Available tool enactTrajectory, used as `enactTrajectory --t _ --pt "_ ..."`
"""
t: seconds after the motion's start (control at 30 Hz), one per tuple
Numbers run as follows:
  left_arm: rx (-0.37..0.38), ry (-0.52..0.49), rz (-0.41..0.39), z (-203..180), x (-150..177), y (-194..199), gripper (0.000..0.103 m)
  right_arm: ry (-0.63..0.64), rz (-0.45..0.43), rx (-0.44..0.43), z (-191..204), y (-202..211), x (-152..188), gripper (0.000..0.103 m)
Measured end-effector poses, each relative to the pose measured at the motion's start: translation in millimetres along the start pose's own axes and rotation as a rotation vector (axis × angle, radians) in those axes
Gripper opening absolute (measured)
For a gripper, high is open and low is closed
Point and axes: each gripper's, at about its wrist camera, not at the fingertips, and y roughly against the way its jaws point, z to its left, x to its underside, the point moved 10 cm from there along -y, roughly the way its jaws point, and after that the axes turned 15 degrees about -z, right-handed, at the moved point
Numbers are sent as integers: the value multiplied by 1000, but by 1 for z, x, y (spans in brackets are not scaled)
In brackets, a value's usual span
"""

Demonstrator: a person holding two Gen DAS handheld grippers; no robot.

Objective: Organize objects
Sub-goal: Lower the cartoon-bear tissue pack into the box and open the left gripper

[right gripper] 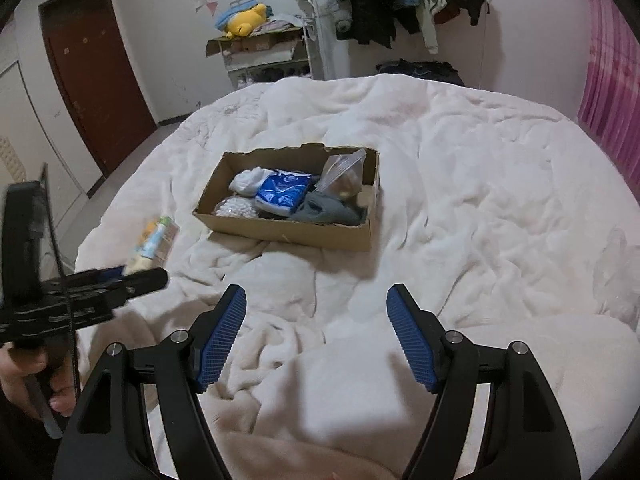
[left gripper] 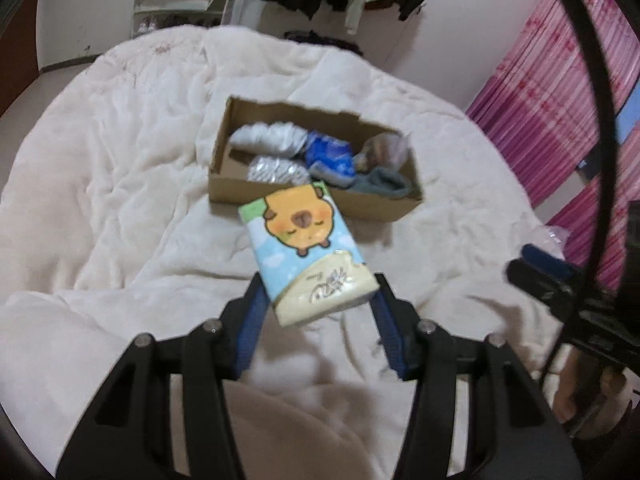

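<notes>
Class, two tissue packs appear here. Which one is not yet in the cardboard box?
The capybara tissue pack, clamped in the left gripper above the blanket. The blue tissue pack already lies inside the cardboard box.

1. One cardboard box (right gripper: 288, 232) sits on the bed.
2. Two grippers: the left gripper (left gripper: 318, 292) and the right gripper (right gripper: 316, 312).
3. One tissue pack (left gripper: 308, 248) with a cartoon animal on it.
4. One blue and white pack (right gripper: 282, 194) is in the box.
5. One clear plastic bag (right gripper: 342, 174) is in the box.
6. One grey cloth thing (right gripper: 328, 210) is in the box.
7. One yellow plush toy (right gripper: 244, 22) is on the far shelf.
8. One red-brown door (right gripper: 94, 80).
</notes>
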Motion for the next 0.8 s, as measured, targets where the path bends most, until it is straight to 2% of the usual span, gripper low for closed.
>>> enactTrajectory --t 0.2,0.37,0.6,0.8 --pt "8 -52 -39 -16 -10 38 52 37 38 -5 16 10 -2 76" --pt "-19 -82 -69 -11 -23 38 52 48 23 -6 17 -1 -13 76" --pt "-11 -123 -102 -4 -56 -1 52 66 -33 -23 26 -22 -49 76" --pt "17 -115 -51 10 -64 -57 52 79 -59 -3 18 -60 -71 76"
